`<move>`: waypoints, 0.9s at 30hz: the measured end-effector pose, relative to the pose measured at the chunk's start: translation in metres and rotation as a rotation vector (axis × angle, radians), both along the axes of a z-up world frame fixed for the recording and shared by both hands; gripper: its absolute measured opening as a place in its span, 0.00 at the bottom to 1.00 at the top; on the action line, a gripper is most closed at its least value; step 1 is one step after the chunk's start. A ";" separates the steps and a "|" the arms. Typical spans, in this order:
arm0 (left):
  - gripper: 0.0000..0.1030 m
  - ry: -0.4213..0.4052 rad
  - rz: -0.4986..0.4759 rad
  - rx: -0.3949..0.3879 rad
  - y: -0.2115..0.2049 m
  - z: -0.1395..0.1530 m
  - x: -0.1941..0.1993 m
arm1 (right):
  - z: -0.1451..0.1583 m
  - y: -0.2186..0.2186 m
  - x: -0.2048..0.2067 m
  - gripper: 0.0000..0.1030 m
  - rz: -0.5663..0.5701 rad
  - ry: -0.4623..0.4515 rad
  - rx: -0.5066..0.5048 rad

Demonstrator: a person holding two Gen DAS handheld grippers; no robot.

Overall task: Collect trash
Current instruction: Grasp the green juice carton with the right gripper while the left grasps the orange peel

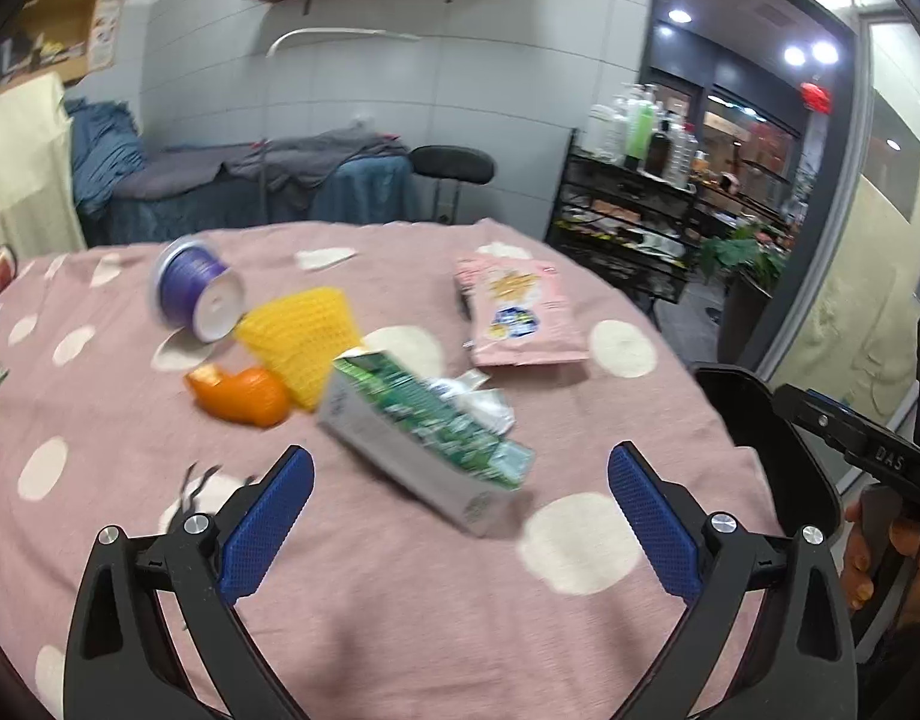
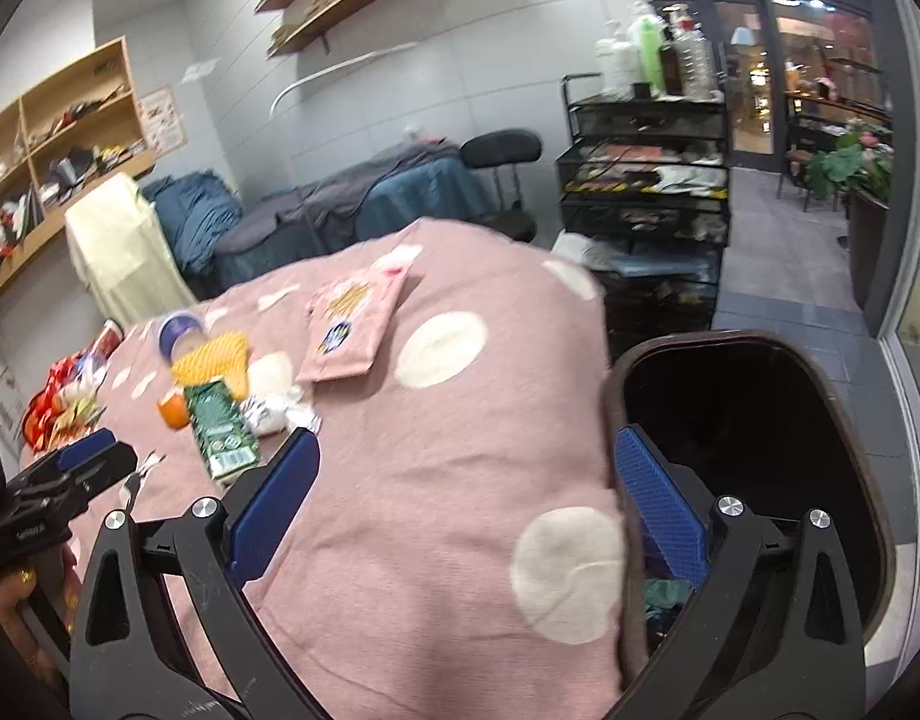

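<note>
Litter awaits collection on a table under a pink spotted cloth [image 1: 400, 600], seen from my two handheld grippers. Working left to right in the left wrist view: a purple spool [image 1: 197, 290] lies on its side at about ten o'clock; an orange peel [image 1: 244, 394] sits just beside a yellow mesh sleeve [image 1: 304, 339], the two touching; a green-and-white carton [image 1: 421, 441] lies tilted at twelve o'clock, straight ahead of my left gripper [image 1: 460, 516], with a crumpled wrapper [image 1: 481, 399] against its far side; a pink snack bag [image 1: 517, 312] lies flat at one o'clock; the black bin [image 2: 754, 450] stands off the table edge at three o'clock. My left gripper is spread wide and holds nothing. My right gripper [image 2: 466, 516] is likewise wide apart and empty, straddling the table edge and the bin's rim. I judge the carton light, probably empty, and stiff enough to resist a squeeze but likely to crush; across its narrow sides near the middle looks the best hold. The peel should be soft and slippery, the sleeve springy.
</note>
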State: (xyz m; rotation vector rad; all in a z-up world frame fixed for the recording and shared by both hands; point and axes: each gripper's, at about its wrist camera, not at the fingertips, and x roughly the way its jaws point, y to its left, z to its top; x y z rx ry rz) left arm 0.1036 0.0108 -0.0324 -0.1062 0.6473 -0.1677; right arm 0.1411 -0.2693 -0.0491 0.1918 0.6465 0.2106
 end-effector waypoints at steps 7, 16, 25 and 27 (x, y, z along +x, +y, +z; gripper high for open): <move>0.95 0.099 0.051 -0.043 0.034 -0.020 0.012 | -0.014 0.034 0.018 0.95 0.099 0.078 -0.024; 0.95 0.157 0.020 -0.143 0.027 -0.026 0.042 | -0.008 0.063 0.028 0.95 0.175 0.053 -0.071; 0.95 0.156 0.115 -0.058 0.075 -0.024 0.047 | -0.014 0.133 0.056 0.87 0.568 0.145 -0.048; 0.95 0.161 0.123 -0.061 0.087 -0.026 0.049 | -0.022 0.154 0.066 0.77 0.624 0.181 -0.080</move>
